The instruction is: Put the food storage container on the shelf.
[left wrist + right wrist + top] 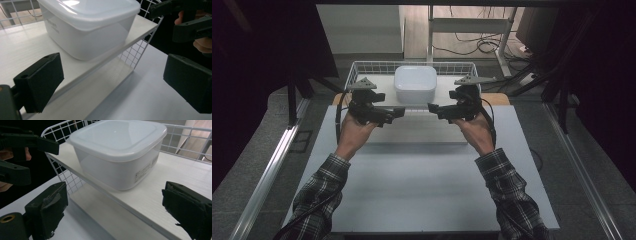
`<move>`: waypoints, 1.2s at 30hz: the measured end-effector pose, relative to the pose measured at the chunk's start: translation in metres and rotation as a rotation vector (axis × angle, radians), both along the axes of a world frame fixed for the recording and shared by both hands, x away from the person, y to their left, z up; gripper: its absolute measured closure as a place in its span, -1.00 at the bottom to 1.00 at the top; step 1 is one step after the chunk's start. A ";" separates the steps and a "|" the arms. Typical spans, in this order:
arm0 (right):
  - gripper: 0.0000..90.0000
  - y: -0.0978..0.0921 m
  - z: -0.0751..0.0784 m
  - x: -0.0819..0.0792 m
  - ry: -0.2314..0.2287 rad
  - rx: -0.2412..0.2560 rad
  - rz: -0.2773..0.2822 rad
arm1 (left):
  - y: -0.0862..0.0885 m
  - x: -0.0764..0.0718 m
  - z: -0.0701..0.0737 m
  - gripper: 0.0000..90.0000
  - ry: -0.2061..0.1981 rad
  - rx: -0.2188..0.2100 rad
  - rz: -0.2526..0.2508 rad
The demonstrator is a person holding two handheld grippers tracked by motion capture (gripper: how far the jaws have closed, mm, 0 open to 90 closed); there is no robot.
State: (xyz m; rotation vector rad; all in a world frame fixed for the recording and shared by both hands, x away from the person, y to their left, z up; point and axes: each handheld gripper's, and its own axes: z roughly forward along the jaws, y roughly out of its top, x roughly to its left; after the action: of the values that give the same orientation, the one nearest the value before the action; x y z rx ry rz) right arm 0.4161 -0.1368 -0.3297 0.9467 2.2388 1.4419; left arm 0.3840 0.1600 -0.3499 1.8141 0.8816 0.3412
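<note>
A white lidded plastic container (415,83) (87,27) (117,152) stands on a white shelf board (379,82) (22,52) (180,170) inside a wire basket (362,64). My left gripper (396,113) (112,82) is open just in front of the board's front edge, left of the container, with nothing between its jaws. My right gripper (434,109) (117,207) is open too, facing it from the right, close to the board's edge. The two grippers point toward each other with a small gap between them, and neither touches the container.
The basket sits at the far end of a white table (422,185) on a wooden board (498,98). A lower white panel (417,131) lies under the grippers. Behind the basket are a desk frame (472,25) and floor cables (482,45). A metal rail (267,175) runs along the left.
</note>
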 end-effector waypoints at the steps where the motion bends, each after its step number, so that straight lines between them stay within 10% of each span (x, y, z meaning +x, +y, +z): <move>1: -0.87 0.000 -0.001 -0.002 -0.001 -0.002 0.004 | 0.000 -0.002 -0.001 -0.94 -0.004 0.000 -0.002; 36: -0.92 0.003 -0.049 -0.049 -0.039 -0.084 0.099 | -0.014 -0.053 -0.073 -0.93 -0.012 0.079 -0.055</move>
State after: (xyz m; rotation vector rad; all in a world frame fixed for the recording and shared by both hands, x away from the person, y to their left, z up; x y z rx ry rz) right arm 0.3667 -0.1337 -0.3785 0.7852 2.3277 1.3822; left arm 0.3309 0.1463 -0.4230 1.9031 0.8180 0.3562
